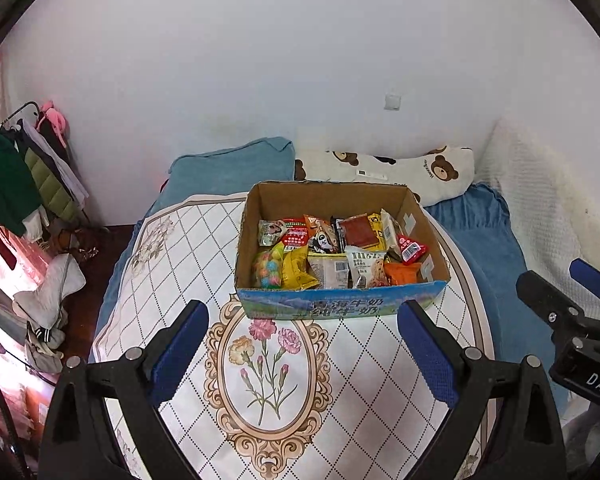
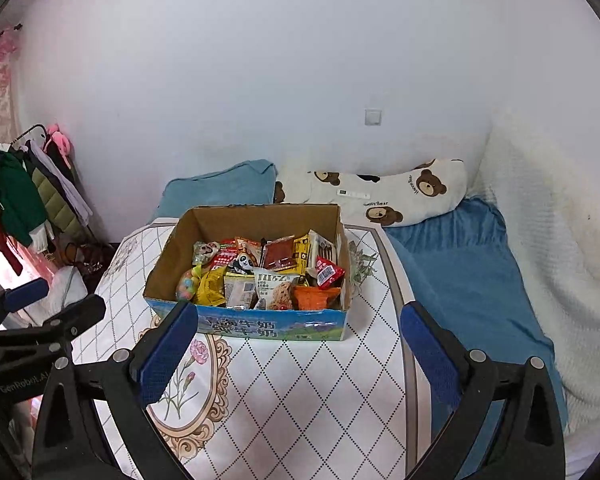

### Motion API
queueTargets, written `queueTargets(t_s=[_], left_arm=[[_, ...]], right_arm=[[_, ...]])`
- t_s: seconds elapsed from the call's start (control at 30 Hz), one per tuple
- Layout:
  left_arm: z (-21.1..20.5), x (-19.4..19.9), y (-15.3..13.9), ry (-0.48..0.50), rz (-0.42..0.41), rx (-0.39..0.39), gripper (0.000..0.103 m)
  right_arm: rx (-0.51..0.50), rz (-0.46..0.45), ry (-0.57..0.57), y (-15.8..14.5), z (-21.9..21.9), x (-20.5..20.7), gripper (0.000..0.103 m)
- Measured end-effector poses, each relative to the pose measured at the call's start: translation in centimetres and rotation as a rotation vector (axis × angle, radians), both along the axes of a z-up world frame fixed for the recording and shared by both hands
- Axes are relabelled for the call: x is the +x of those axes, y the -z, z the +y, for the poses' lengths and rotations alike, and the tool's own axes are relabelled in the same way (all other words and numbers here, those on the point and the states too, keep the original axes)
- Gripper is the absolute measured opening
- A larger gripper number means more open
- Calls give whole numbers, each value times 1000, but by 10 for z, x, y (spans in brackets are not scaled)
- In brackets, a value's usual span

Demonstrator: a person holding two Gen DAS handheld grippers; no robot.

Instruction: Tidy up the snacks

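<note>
Your left hand-held gripper (image 1: 302, 344) and right hand-held gripper (image 2: 298, 350) gape empty; crinkly snack packets (image 1: 332, 254) fill the corrugated cardboard box (image 1: 340, 306) near the counter's (image 1: 364, 392) far edge.

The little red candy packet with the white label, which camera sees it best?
The right wrist view: the small red candy packet with a white label lies propped against the cardboard box's right wall, label facing the camera. The left wrist view shows it too, more tilted.
</note>
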State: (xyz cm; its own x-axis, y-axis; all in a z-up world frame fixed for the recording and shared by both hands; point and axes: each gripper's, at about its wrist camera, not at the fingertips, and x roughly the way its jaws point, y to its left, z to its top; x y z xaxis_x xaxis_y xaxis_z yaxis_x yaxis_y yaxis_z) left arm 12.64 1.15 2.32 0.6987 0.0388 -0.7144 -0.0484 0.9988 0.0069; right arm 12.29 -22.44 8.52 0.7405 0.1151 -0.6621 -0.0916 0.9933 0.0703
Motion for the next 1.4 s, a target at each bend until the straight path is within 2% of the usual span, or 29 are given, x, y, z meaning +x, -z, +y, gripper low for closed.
queueTargets(t_s=[0.4,0.43,0.67,1.03,1.4], left_arm=[[1,-4,5,-20,4,-14,97],[1,-2,6,-20,7,-17,101],[0,18,16,-35,1,-9,103],[-3,63,43,-50,44,33,103],[-5,73,50,-58,70,31,103]], right_arm=[[8,-9,-2,-6,-1,-11,103],[7,-11,-2,-5,-1,-10,103],[-8,-11,33,11,-7,10,103],[-18,8,57,46,-12,59,103],[-12,41,60,68,-12,83,103]])
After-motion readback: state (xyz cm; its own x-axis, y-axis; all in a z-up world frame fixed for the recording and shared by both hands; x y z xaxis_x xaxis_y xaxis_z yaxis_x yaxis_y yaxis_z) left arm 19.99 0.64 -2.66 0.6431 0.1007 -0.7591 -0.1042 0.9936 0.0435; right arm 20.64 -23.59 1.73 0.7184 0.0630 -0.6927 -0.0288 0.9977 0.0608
